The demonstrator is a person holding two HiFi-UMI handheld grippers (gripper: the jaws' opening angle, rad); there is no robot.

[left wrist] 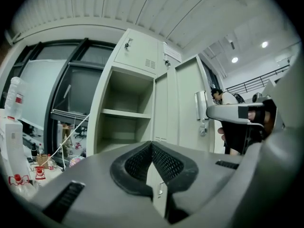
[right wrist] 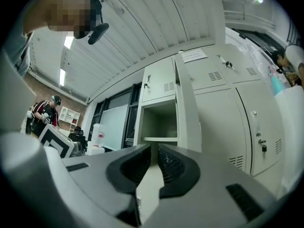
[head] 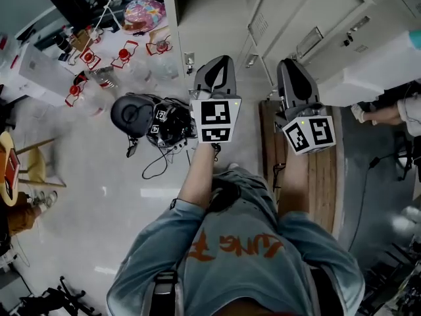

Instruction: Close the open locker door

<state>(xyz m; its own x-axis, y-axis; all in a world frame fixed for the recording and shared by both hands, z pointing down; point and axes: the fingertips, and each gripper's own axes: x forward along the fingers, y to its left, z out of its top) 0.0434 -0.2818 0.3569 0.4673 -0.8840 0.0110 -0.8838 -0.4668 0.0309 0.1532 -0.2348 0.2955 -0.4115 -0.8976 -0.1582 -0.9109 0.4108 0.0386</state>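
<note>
The open locker [left wrist: 126, 113] shows an empty compartment with one shelf. Its pale door [left wrist: 160, 109] stands swung out, seen nearly edge-on at the compartment's right side. The right gripper view has the same compartment [right wrist: 159, 127] and door edge [right wrist: 187, 106] straight ahead. In the head view both grippers are held forward toward the locker bank [head: 316, 18], still apart from it. My left gripper [head: 220, 59] [left wrist: 152, 146] is shut with nothing in it. My right gripper [head: 289, 63] [right wrist: 154, 148] is also shut and empty. The right gripper's body [left wrist: 237, 113] appears in the left gripper view.
Closed lockers [right wrist: 237, 103] stand right of the open one. On the floor to the left lie a black helmet-like device [head: 135, 114] and red-capped bottles [head: 85, 58]. A wooden bench [head: 316, 170] sits below the right gripper. Another person [head: 395, 110] stands at the right.
</note>
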